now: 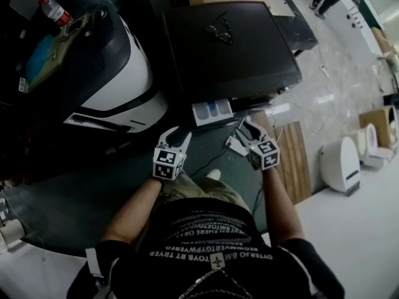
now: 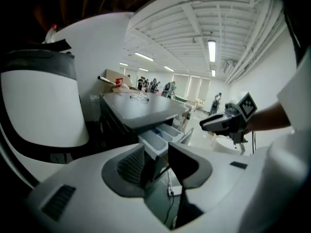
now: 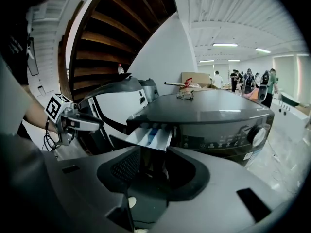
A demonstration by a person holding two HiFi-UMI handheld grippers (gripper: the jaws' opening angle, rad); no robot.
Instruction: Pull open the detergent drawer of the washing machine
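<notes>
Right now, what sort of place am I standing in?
Probably a big open workshop or test hall, not a home: a washing machine sits out on the floor, strip lights line a high ceiling, and a group of people stands far behind.

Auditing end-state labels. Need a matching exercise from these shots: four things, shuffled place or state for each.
Things:
1. detergent drawer
2. glasses
3. left gripper
4. bottle

Place or state:
A. lying on top of the washing machine
B. jaws apart, gripping nothing
C. pulled out
D. red cap, top left of the head view

Pairs: 1-C, 2-A, 3-B, 4-D
</notes>
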